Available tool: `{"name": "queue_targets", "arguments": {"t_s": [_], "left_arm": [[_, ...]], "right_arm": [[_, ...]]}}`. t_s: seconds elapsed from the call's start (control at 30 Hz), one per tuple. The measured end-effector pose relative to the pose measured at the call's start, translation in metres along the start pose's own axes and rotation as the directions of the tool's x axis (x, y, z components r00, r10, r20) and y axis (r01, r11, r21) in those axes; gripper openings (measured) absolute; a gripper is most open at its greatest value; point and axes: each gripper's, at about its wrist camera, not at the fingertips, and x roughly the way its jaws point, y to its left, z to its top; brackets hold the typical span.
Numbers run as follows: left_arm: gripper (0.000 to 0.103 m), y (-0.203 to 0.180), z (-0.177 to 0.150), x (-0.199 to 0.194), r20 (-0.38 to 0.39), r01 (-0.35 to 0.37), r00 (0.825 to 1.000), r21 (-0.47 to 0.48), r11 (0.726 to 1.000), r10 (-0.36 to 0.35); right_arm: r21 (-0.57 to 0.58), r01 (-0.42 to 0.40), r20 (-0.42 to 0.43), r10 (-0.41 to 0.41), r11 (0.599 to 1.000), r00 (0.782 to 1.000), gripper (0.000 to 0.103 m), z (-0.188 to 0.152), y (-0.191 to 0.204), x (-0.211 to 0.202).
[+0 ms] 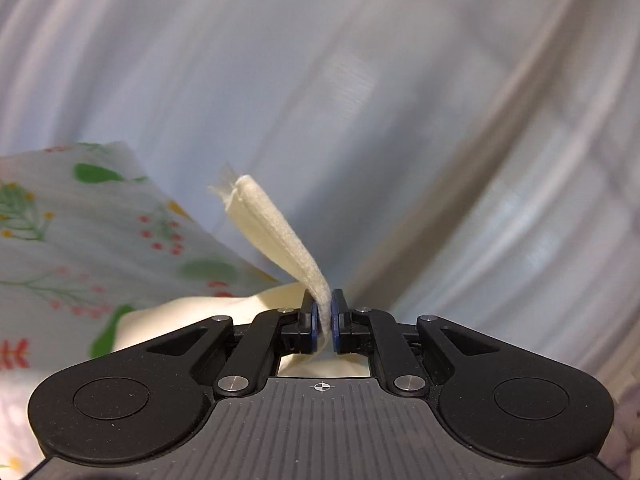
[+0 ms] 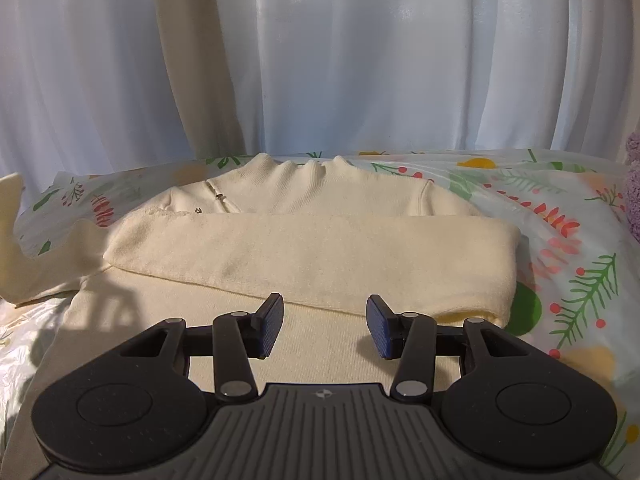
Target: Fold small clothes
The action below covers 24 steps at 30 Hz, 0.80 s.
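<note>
A cream sweater (image 2: 304, 248) lies on a floral cover (image 2: 560, 216), collar at the far side, with one sleeve folded flat across its chest. My right gripper (image 2: 325, 326) is open and empty, low over the sweater's lower body. My left gripper (image 1: 325, 322) is shut on the cuff of the other cream sleeve (image 1: 276, 232) and holds it up in the air; that view is motion-blurred. The lifted sleeve also shows at the left edge of the right wrist view (image 2: 16, 256).
White curtains (image 2: 360, 60) hang close behind the surface. The floral cover (image 1: 80, 240) shows lower left in the left wrist view. A purple fuzzy item (image 2: 632, 184) sits at the right edge. Crinkled clear plastic (image 2: 20, 340) lies at the left.
</note>
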Motion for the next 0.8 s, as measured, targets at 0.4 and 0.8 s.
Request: {"name": "queue_targets", "arguments": {"t_s": [0.4,0.8], "left_arm": [[0.05,-0.084,-0.133,0.057,-0.431,0.15,0.901,0.202,0.968,-0.05],[0.05,-0.034,-0.129,0.049,-0.415,0.017,0.909,0.121,0.993,0.035]], "right_arm": [[0.125,-0.106,-0.05,0.113,0.986,0.992,0.046,0.01,-0.025,0.017],[0.187,-0.237,-0.149,0.266,0.953,0.952,0.043,0.028,0.005,0.101]]}}
